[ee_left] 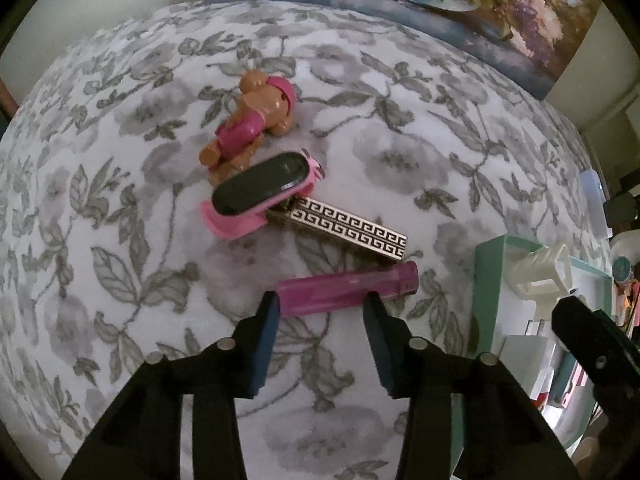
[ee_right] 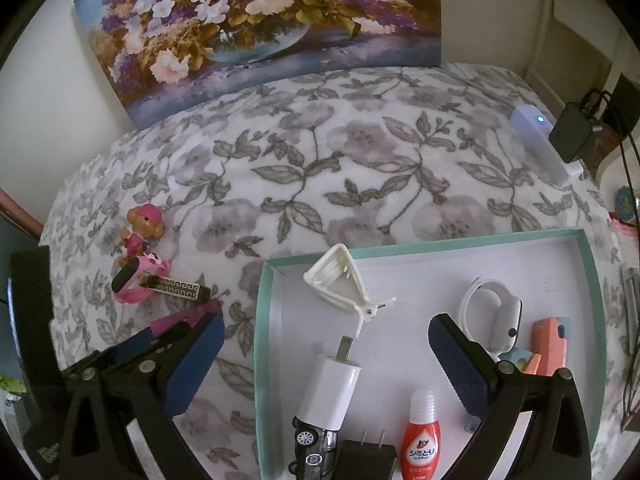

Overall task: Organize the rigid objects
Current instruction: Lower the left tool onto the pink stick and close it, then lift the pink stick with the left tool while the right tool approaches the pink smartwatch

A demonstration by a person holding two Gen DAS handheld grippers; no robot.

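Facing tray contents: right view only

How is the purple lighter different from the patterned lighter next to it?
The purple lighter is plain, see-through plastic; the patterned lighter looks metallic, with a black-and-white key pattern. The purple one lies between the fingers of the left claw; the patterned one lies beyond them, one end against the pink watch. Both lie flat on the floral cloth, outside the tray.

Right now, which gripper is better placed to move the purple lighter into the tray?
Left. The left gripper already straddles the purple lighter, while the right gripper hangs open over the tray, off the lighter.
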